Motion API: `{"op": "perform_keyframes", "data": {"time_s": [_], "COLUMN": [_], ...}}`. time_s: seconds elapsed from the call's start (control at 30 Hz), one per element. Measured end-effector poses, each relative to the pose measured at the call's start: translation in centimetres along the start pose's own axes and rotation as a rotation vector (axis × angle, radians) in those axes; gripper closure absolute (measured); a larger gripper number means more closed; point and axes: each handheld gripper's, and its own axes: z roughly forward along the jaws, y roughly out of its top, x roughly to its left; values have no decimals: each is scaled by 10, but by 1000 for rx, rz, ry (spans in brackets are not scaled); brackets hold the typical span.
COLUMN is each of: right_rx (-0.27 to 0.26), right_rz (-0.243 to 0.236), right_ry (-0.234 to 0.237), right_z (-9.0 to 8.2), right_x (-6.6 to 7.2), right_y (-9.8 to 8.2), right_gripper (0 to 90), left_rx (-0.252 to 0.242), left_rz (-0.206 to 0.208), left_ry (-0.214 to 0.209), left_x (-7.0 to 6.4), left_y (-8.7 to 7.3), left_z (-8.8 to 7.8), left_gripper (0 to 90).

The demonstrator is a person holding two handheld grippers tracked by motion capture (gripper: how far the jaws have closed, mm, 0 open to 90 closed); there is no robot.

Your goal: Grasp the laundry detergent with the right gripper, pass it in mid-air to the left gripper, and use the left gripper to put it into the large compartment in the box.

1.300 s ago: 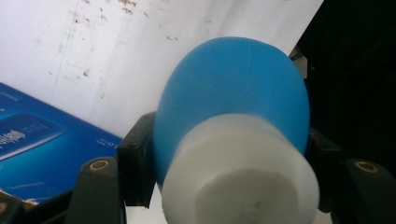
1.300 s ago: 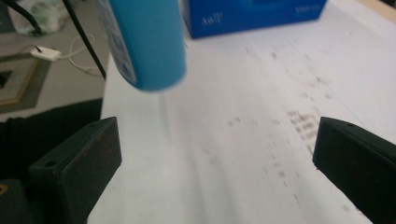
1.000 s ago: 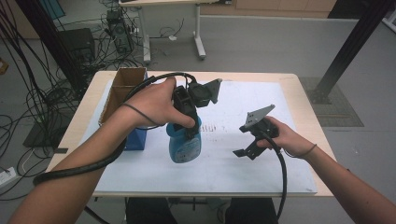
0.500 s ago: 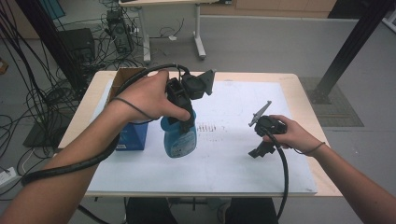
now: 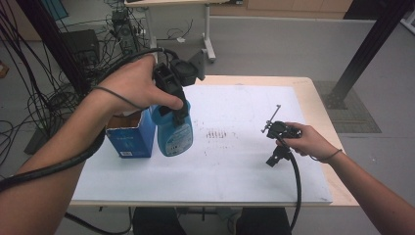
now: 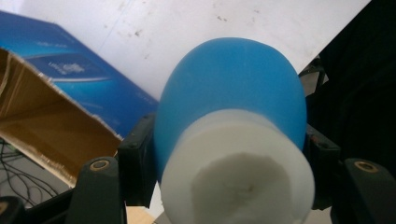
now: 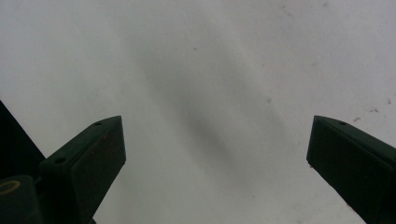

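Apparently midway, the left gripper (image 5: 178, 115) clamped the blue bottle (image 5: 172, 134) beside the box (image 5: 128, 142); the right gripper (image 7: 215, 154) gaped empty.

The left hand (image 5: 134, 85) grips the left gripper (image 5: 177, 105) from above, its forearm reaching in from the lower left, and holds it over the left part of the table (image 5: 313, 93) with the jaws pointing down and clamped on the neck of the blue bottle (image 5: 172, 131). The right hand (image 5: 301, 139) holds the right gripper (image 5: 274, 142) low over the right part of the table, its forearm coming in from the lower right. In the right gripper view its jaws stand wide apart with nothing between them.
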Motion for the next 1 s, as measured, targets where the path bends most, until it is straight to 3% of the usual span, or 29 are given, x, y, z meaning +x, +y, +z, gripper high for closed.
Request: {"op": "perform_keyframes", "data": {"time_s": [0.37, 0.67, 1.0], "right_rx": [33, 38, 25], "right_rz": [31, 19, 11], "right_ry": [4, 2, 2], "right_z": [4, 5, 6], "right_x": [0, 1, 1], "right_y": [2, 6, 5], "right_gripper": [44, 45, 48], "left_rx": [-11, -47, -40], "left_rz": [-106, -207, -290], "left_ry": [4, 11, -3], "left_x": [37, 66, 96], "left_y": [-11, -20, -27], "left_z": [-25, -46, -54], "left_gripper": [367, 367, 367]}}
